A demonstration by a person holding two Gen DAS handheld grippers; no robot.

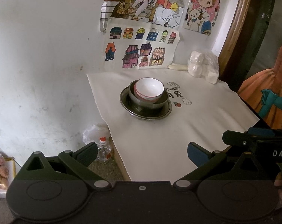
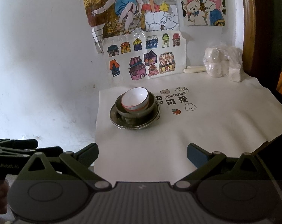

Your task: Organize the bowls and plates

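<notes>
The stack, a white bowl [image 1: 149,91] tilted in a metal bowl [image 1: 141,103] on a plate [image 1: 165,112], sits straight ahead and well apart from the left gripper [image 1: 142,154] and right gripper [image 2: 142,154], both wide open, empty, about equally distant.

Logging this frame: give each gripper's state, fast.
Left gripper: open, holding nothing.
Right gripper: open, holding nothing.

A lived-in home corner: children's coloured drawings [image 2: 141,24] are taped to the scuffed white wall, a cartoon-printed cloth [image 2: 206,130] covers the small table, bagged tissue rolls [image 2: 223,64] sit at its far right, and stacked bowls [image 1: 145,99] rest on it.
</notes>
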